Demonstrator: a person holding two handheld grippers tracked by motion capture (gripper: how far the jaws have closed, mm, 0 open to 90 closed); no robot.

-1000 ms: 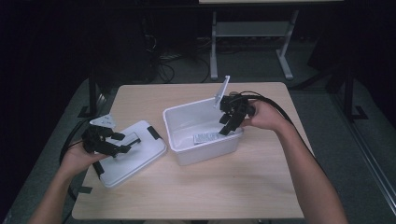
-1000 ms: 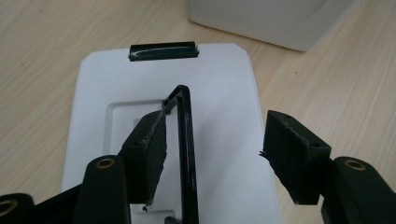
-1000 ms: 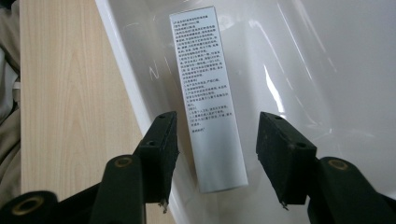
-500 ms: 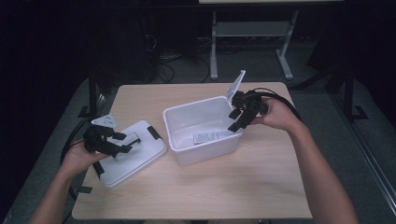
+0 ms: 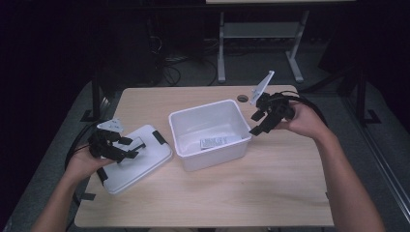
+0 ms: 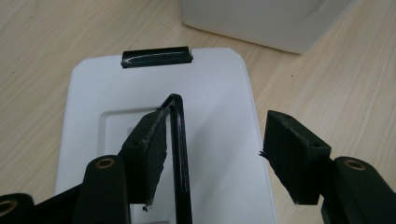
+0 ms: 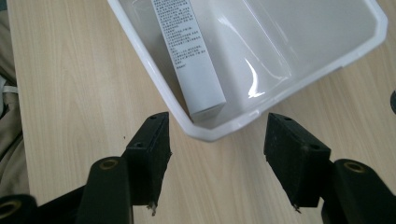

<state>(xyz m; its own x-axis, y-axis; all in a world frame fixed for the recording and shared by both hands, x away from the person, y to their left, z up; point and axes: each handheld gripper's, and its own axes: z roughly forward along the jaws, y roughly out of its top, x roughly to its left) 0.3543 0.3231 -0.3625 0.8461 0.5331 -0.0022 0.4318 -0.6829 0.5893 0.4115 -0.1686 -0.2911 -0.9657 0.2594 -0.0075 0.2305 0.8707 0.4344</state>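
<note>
**White bin open, lid lying beside it**

From above, a deep white rectangular plastic bin [image 5: 209, 130] stands open near the middle of the pale wooden tabletop [image 5: 270, 193]. Its walls are glossy and slightly see-through, with a rolled rim all round. A small white printed carton [image 5: 213, 142] lies flat on its floor near the front wall. To the left of the bin, a little apart from it, rests the flat white plastic lid [image 5: 135, 162], rounded at the corners, with black clips at its ends. The left gripper [image 5: 126, 147] hovers over the lid's left part; the right gripper [image 5: 255, 123] hangs just beyond the bin's right rim, and its fingers have just been opening, with nothing clamped in them.

In the left gripper view, the lid [image 6: 210, 140] shows a shallow raised panel in the middle and one shiny black clip [image 6: 156, 56] at its far end. A thin black hinged handle [image 6: 180, 154] rises from the lid and stands just beside the left finger [image 6: 149, 149]; the fingers are spread wide and whether that one touches the handle I cannot tell.

In the right gripper view, a corner of the bin [image 7: 327, 51] lies ahead of the released fingers [image 7: 292, 154], the carton [image 7: 191, 60] leaning into that corner, its small print facing up.
</note>
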